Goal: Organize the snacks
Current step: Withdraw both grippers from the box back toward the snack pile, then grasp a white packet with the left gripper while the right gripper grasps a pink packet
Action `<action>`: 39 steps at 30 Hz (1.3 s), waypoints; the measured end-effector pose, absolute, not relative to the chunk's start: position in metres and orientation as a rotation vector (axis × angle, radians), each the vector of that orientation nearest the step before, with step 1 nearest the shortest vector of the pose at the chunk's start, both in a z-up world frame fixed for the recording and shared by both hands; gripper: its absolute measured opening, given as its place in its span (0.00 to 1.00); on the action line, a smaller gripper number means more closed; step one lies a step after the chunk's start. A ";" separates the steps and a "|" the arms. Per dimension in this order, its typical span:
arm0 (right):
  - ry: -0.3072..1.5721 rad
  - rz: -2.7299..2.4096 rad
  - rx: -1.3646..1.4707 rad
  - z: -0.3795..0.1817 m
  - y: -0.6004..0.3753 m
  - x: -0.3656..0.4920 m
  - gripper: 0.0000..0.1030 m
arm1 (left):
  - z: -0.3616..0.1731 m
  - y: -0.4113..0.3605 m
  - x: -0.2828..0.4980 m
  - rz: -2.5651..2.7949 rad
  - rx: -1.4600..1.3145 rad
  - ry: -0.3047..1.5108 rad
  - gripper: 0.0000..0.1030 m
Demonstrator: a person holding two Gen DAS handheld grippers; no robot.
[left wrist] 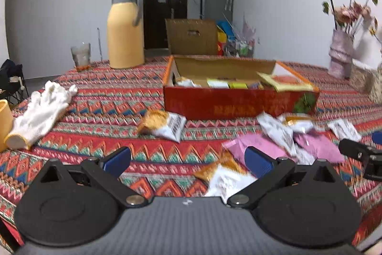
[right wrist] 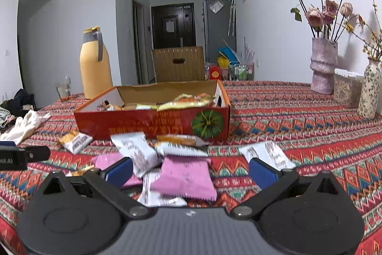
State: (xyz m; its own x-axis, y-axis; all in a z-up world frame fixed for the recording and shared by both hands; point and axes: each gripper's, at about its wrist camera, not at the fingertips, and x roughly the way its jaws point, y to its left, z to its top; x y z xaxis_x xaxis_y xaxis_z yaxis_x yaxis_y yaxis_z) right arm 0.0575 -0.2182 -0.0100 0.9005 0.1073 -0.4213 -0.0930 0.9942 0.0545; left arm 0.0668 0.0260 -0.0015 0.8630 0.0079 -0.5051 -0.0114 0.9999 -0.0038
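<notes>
Several small foil and plastic snack packets lie loose on the patterned tablecloth (right wrist: 298,111) in front of the red cardboard box (right wrist: 152,123), which already holds a few packs. In the right wrist view, a pink packet (right wrist: 186,177) sits between the spread fingers of the right gripper (right wrist: 189,171), at about 12 o'clock and close; white packets (right wrist: 137,151) overlap it toward 11 o'clock. Both grippers are wide apart and hold nothing; the left gripper (left wrist: 187,160) hovers over an orange-and-white packet (left wrist: 224,177) near its 1 o'clock.

These packets look light, soft and crinkly, probably slippery, with crushable contents. A pinch across a sealed, serrated edge seems safest.

At 10 o'clock stands a yellow thermos jug (right wrist: 94,66), at 2 o'clock a vase of dried roses (right wrist: 323,66). White gloves (left wrist: 40,111) lie at the cloth's left edge. Beyond is a white-walled room with a dark door (right wrist: 173,25).
</notes>
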 end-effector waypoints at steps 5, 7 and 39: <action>0.461 0.095 0.039 -0.017 -0.225 0.050 1.00 | -0.017 0.017 0.067 -0.040 0.002 0.580 1.00; 0.470 0.089 0.044 -0.020 -0.228 0.049 1.00 | -0.024 0.014 0.069 -0.058 0.000 0.606 1.00; 0.498 0.098 0.040 -0.030 -0.226 0.049 1.00 | -0.028 0.016 0.068 -0.155 -0.067 0.600 0.42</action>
